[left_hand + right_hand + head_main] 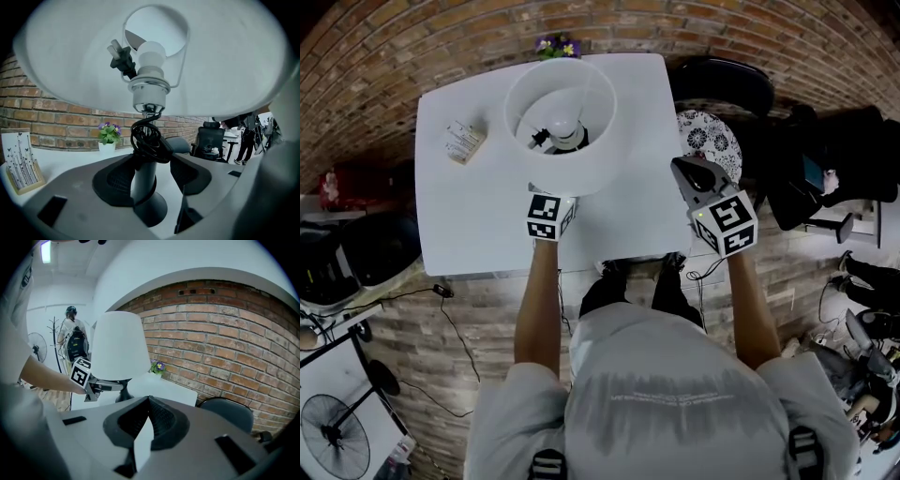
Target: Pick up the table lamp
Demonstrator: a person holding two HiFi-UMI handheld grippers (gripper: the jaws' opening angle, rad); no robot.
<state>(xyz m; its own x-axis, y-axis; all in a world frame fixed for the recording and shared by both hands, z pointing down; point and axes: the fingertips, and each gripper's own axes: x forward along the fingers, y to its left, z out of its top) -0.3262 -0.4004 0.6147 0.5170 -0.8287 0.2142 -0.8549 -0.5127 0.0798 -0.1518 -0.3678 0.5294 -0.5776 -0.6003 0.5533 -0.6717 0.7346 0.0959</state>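
The table lamp's white shade [561,122] stands at the back middle of the white table [459,225]. My left gripper [551,204] reaches under the shade from the front. In the left gripper view its jaws [152,176] flank the grey stem [143,185]: the left pad lies against it and a narrow gap shows at the right pad, so it is open. A black cord [147,140] is coiled round the stem below the bulb [151,58]. The right gripper view shows the lamp [117,350] with its base [123,397] on the table. My right gripper [694,173] hangs past the table's right edge, shut and empty [149,401].
A small printed card box [464,141] [21,161] lies at the table's left. A potted purple flower [558,45] [158,366] stands at the back edge by the brick wall. A black chair [722,80] and a patterned stool [708,136] are right of the table. A person [72,341] stands far off.
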